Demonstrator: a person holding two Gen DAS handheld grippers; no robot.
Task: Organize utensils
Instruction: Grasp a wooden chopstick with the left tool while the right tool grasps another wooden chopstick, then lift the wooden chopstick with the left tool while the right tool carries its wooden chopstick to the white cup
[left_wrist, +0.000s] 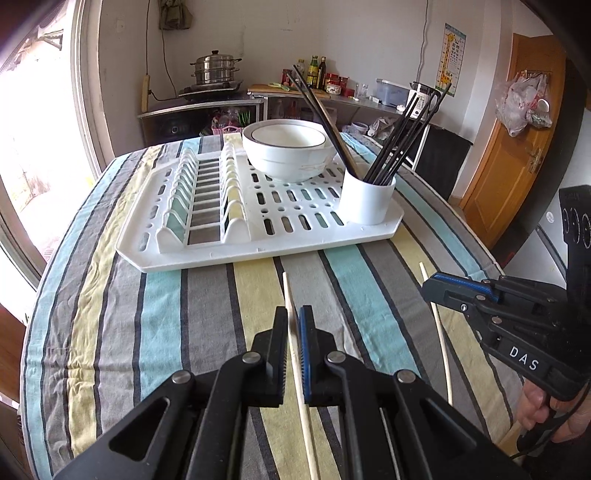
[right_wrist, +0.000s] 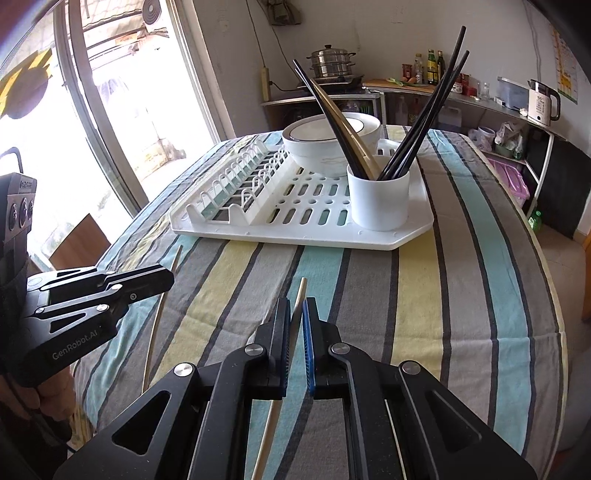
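**One pale chopstick in each gripper, cup ahead**

The left gripper (left_wrist: 294, 314) is pinched on a pale chopstick (left_wrist: 289, 295), its tip poking out past the fingertips toward the rack (left_wrist: 258, 254). The right gripper (right_wrist: 295, 306) pinches a second pale chopstick (right_wrist: 301, 291) the same way. Both sticks run back under the grippers, and they look lifted clear of the striped cloth (left_wrist: 207, 295), though the pictures do not settle this. The two grippers hang side by side, near each other but apart, short of the rack's front edge.

The step in hand looks like carrying the sticks to the white cup (left_wrist: 367, 199) at the rack's right front corner. To do it well:

- Keep each pinch firm; a thin round stick can swivel between the pads.
- Tilt each stick steeper before it reaches the cup, so the lower end goes in first.
- Bring them in one at a time. The black chopsticks (left_wrist: 402, 136) fan out both ways from the cup, so the clearest gap is near the middle of its mouth.
- Let go only once the lower end is well inside the rim, or the stick may tip back out.

Count:

- Pale chopsticks held: two, one per gripper.
- Cup: one.
- Black chopsticks in it: several, too overlapped to count surely; at least one brownish stick stands among them.
- Bowls (left_wrist: 288, 147): seemingly two, nested.
- Rack: one, its plate slots holding nothing.
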